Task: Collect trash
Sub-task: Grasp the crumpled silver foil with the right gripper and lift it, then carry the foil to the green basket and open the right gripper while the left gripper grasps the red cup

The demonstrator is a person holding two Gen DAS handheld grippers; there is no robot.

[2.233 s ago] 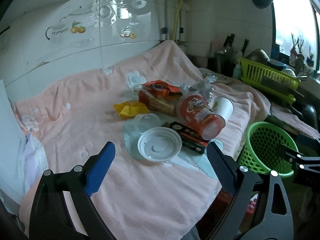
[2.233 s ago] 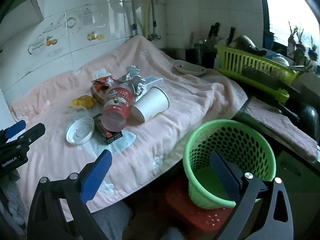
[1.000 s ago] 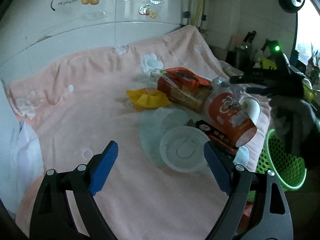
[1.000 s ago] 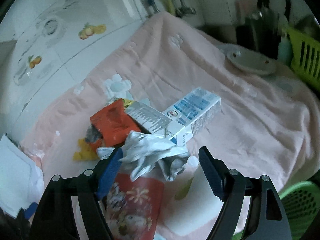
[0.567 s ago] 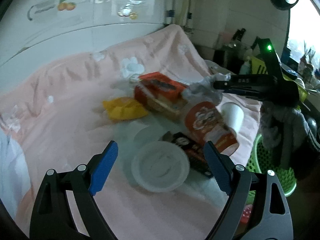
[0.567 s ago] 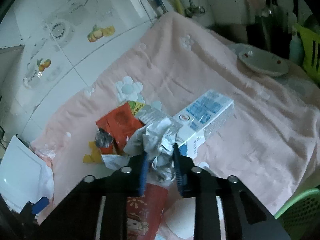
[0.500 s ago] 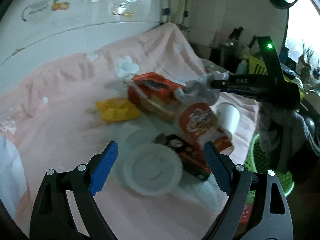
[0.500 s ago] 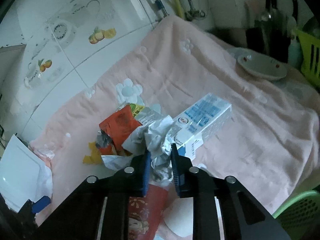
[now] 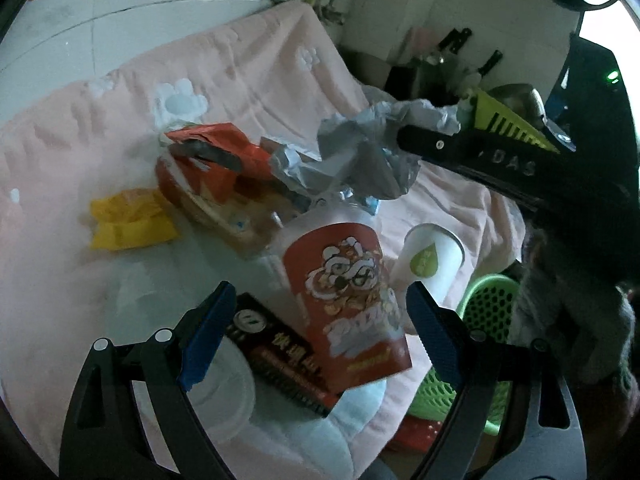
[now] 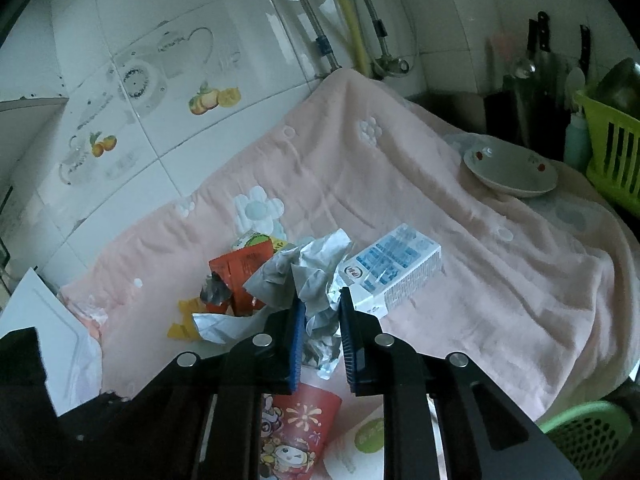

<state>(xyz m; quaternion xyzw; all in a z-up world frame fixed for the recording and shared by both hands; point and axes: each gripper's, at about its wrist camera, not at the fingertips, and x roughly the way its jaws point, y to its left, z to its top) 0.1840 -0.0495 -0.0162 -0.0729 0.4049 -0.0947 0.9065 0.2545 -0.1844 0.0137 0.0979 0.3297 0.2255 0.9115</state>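
Note:
Trash lies on a pink blanket (image 9: 248,80). My right gripper (image 10: 320,304) is shut on a crumpled silver foil wrapper (image 10: 316,268), lifted above the pile; the wrapper also shows in the left wrist view (image 9: 360,156). My left gripper (image 9: 320,312) is open, its fingers either side of a lying red paper cup (image 9: 348,300). A black box (image 9: 280,352), a clear plastic lid (image 9: 224,396), a white paper cup (image 9: 432,260), an orange snack bag (image 9: 216,160) and a yellow wrapper (image 9: 128,220) lie around it. A blue-and-white carton (image 10: 392,272) lies behind the foil.
A green mesh trash basket (image 9: 480,320) stands below the blanket's right edge, also visible in the right wrist view (image 10: 588,440). A bowl (image 10: 508,172) sits at the back right beside a green dish rack (image 10: 612,148). White paper (image 10: 44,328) lies at the left. The wall is tiled.
My right gripper closed on the foil wrapper and lifted it off the pile. My left gripper moved forward and right, from over the lid to around the red cup.

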